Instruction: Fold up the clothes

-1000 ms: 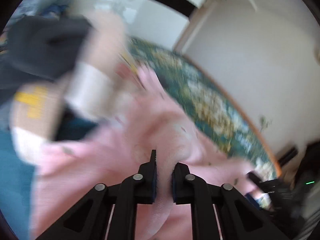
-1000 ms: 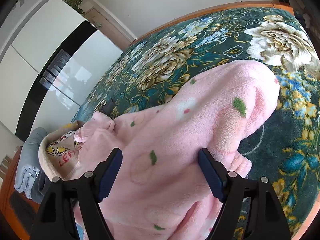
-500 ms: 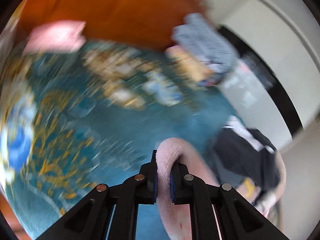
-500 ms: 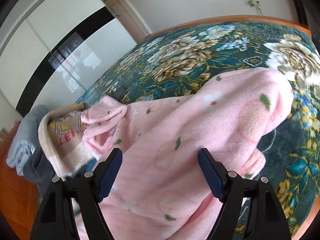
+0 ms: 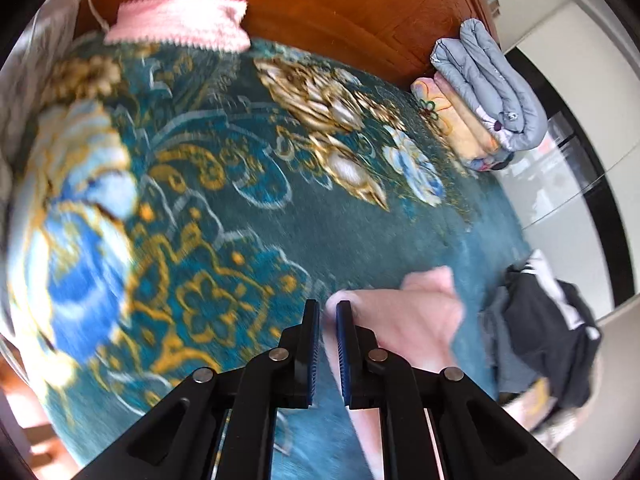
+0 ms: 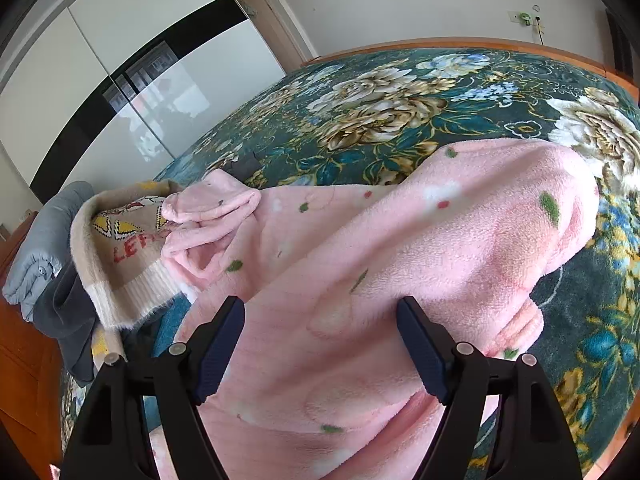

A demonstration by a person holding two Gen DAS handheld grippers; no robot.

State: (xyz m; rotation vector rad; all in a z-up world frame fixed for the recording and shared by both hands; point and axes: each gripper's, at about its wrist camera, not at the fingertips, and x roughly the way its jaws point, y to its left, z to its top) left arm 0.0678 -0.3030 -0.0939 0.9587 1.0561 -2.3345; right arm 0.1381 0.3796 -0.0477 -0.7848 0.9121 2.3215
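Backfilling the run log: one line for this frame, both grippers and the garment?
left gripper: shut on pink fleece garment edge | right gripper: open above garment | garment: rumpled on floral bedspread, unfolded

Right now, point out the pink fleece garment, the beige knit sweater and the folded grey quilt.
pink fleece garment [image 6: 400, 248], right wrist view, on its broad middle.
beige knit sweater [image 6: 132, 252], right wrist view, by its red lettering.
folded grey quilt [image 5: 492, 80], left wrist view, on its top fold.

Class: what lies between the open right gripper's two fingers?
Pink fleece garment, seen in the right wrist view; the right gripper stands wide, not pinching it.
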